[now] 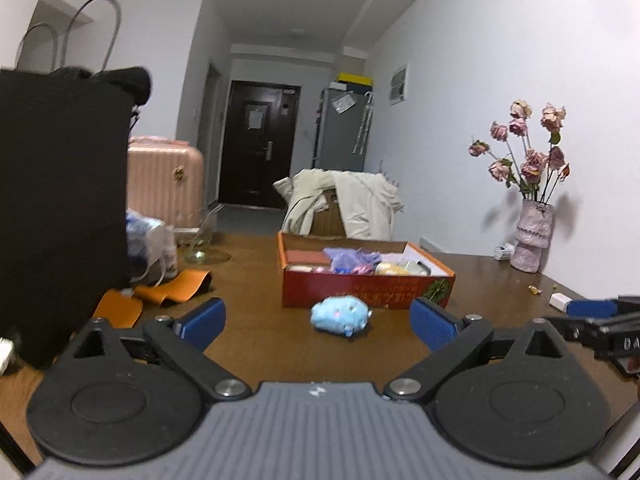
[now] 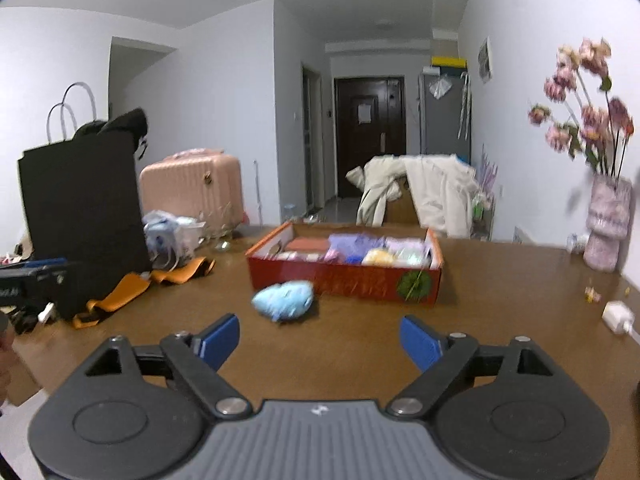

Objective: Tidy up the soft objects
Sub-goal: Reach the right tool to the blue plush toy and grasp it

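A light blue plush toy lies on the brown table just in front of a red cardboard box. The box holds several soft items in purple, pink, yellow and white. My left gripper stands open a little short of the plush, nothing between its blue pads. In the right wrist view the same plush lies ahead and slightly left of my right gripper, which is open and empty too. The red box sits behind the plush. The right gripper shows at the left wrist view's right edge.
A tall black paper bag stands at the left with an orange strap beside it. A vase of dried roses stands at the right wall. A white charger lies at the table's right. A chair draped with a cream coat stands behind the table.
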### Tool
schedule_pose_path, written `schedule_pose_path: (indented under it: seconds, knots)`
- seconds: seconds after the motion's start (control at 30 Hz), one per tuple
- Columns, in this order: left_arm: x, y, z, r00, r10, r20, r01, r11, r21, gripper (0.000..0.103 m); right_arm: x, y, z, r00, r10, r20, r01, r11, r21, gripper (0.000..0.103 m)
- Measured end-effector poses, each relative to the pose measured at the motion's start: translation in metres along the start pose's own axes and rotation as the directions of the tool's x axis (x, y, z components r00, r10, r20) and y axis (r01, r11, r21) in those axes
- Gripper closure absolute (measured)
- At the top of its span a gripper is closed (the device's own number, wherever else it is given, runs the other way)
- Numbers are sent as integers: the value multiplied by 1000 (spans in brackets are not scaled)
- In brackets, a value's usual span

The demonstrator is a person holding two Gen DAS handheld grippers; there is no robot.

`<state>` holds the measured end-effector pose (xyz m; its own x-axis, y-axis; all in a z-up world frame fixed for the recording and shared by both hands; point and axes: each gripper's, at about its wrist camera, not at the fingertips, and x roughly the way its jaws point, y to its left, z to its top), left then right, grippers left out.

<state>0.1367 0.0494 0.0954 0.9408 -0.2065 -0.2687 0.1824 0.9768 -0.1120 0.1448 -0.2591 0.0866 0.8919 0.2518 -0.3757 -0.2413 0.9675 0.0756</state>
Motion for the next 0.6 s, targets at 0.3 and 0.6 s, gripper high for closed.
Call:
schedule_pose_path:
  seconds: [0.3,0.6]
  knots:
    - [11,9,-13,998,18,-59,-18,1000,-11,2,9,9,-18,998,19,-60,-18,1000,16,16]
    - [76,8,-12,990,-18,-140,16,1000,-14,2,68,-10,-5,991,89,-100,-77,991,113,18]
